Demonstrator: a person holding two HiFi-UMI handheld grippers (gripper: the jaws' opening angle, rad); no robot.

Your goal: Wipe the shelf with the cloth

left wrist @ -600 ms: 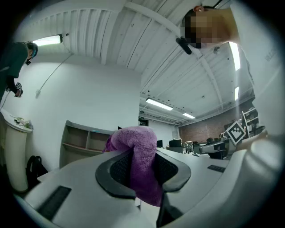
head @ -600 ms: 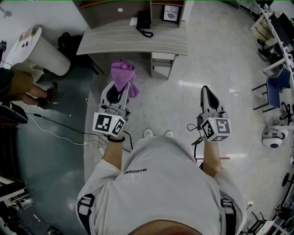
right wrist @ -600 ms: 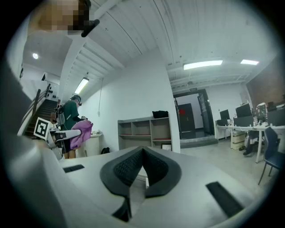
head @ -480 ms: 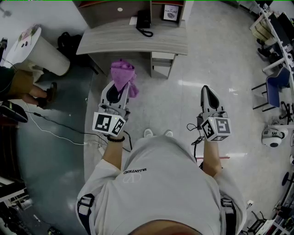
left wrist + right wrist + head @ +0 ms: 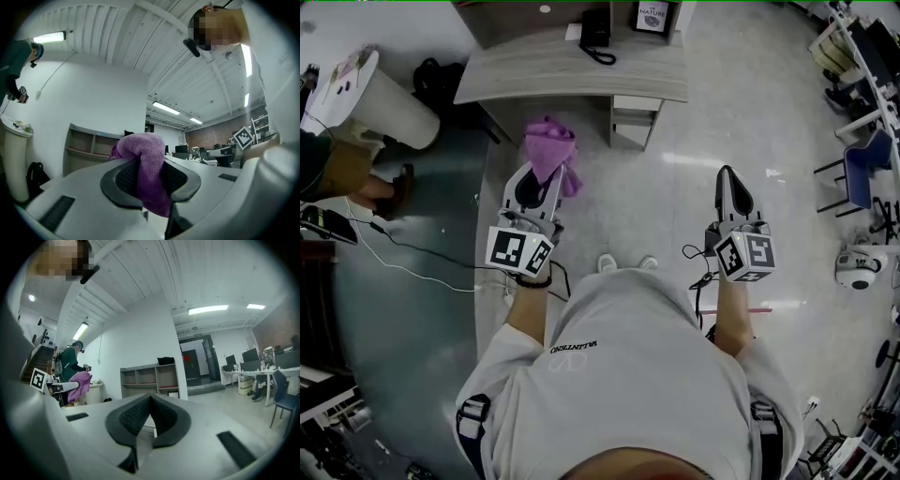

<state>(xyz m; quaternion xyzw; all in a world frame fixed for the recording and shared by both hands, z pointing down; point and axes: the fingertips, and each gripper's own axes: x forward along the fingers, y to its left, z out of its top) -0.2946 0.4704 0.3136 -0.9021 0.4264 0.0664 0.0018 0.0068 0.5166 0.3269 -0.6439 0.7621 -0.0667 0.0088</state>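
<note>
A purple cloth [image 5: 549, 150] hangs bunched from the tips of my left gripper [image 5: 540, 184], which is shut on it. In the left gripper view the cloth [image 5: 146, 161] fills the gap between the dark pads of that gripper [image 5: 150, 180]. The grey shelf unit [image 5: 534, 73] stands ahead across the floor, and its open compartments show in the right gripper view [image 5: 150, 377]. My right gripper [image 5: 729, 189] is held level beside the left. Its pads meet at the tips with nothing between them [image 5: 151, 405].
A black phone [image 5: 595, 33] and a framed picture [image 5: 653, 15] sit on the shelf unit. A white round stand [image 5: 380, 98], a black bag [image 5: 441, 80] and a person in green [image 5: 328, 169] are at the left. Cables [image 5: 412, 253] cross the floor. Chairs [image 5: 862, 178] line the right.
The head view has shifted a little, so the shelf unit sits slightly higher in the frame. Both grippers keep their pose, and the cloth stays in the left one.
</note>
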